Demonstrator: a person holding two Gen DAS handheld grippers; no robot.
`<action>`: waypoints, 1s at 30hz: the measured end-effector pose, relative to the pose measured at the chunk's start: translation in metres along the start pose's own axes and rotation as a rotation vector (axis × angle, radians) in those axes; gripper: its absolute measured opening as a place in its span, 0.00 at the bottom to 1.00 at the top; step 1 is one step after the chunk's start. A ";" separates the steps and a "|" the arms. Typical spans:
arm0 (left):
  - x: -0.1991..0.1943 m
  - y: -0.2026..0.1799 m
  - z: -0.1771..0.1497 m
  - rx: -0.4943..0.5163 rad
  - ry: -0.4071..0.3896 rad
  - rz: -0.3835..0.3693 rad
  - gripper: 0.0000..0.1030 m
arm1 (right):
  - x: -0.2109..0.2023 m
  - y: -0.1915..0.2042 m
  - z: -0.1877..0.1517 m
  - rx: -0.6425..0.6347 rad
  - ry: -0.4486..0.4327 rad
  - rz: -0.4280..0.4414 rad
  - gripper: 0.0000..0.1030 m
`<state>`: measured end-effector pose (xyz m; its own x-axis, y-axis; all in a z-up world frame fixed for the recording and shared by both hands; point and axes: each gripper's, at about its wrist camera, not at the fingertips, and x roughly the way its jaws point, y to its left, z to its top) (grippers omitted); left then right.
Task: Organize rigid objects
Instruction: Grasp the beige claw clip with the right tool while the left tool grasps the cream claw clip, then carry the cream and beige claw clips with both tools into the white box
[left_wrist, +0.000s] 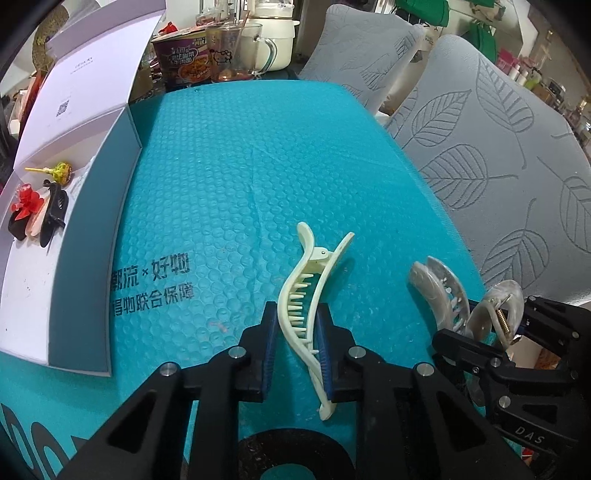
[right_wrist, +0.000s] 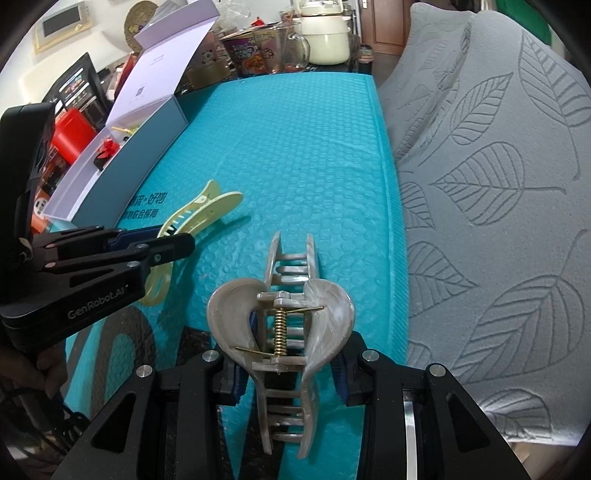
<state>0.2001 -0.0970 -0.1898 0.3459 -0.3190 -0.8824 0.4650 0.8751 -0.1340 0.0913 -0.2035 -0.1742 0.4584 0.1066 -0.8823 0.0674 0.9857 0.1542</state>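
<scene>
On the teal bubble-mailer surface (left_wrist: 229, 155), both grippers point steeply down, side by side, near its front edge.

Left gripper (left_wrist: 297, 343): pinching the cream banana hair clip (left_wrist: 314, 295) across its toothed middle, blue pads (left_wrist: 324, 350) pressed on both sides. Clip runs lengthwise away from the camera, its hinge end pointing toward the back of the surface. In the right wrist view the same clip (right_wrist: 199, 210) sticks out past the fingertips, tilted, tail loop hanging below the fingers.

Right gripper (right_wrist: 291, 369): clamped on the marbled grey claw clip (right_wrist: 284, 325) at its two lever wings, gold spring facing the camera, teeth pointing away and slightly apart. In the left wrist view this clip (left_wrist: 443, 291) sits just right of the cream one, not touching.

Edges and room: open white box (left_wrist: 55, 236) along the left edge, lid (left_wrist: 88, 77) propped up behind it. Grey leaf-pattern cushions (left_wrist: 498, 147) butt against the right edge. Cup noodles (left_wrist: 181, 59), a glass mug (left_wrist: 240, 51) and a cream pot (left_wrist: 273, 33) crowd the far edge. Middle of the surface is free between grippers and box.

Count: two clips in the grippers, one each. In the box: a red flower clip (left_wrist: 27, 201), a black claw clip (left_wrist: 55, 210), a yellow-green lollipop-shaped item (left_wrist: 61, 171); pink piece under the clips, unclear what.
</scene>
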 end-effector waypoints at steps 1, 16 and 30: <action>-0.003 -0.002 -0.001 0.004 -0.001 0.001 0.19 | -0.002 -0.001 -0.001 0.002 -0.001 -0.002 0.34; -0.067 -0.020 -0.018 -0.046 -0.026 0.021 0.19 | -0.042 -0.003 -0.010 0.001 -0.054 0.025 0.34; -0.148 -0.054 -0.024 -0.085 -0.145 0.072 0.19 | -0.112 0.008 -0.007 -0.092 -0.123 0.113 0.34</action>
<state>0.1042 -0.0885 -0.0628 0.4922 -0.2982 -0.8178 0.3666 0.9231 -0.1159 0.0344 -0.2063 -0.0771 0.5641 0.2058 -0.7996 -0.0690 0.9768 0.2027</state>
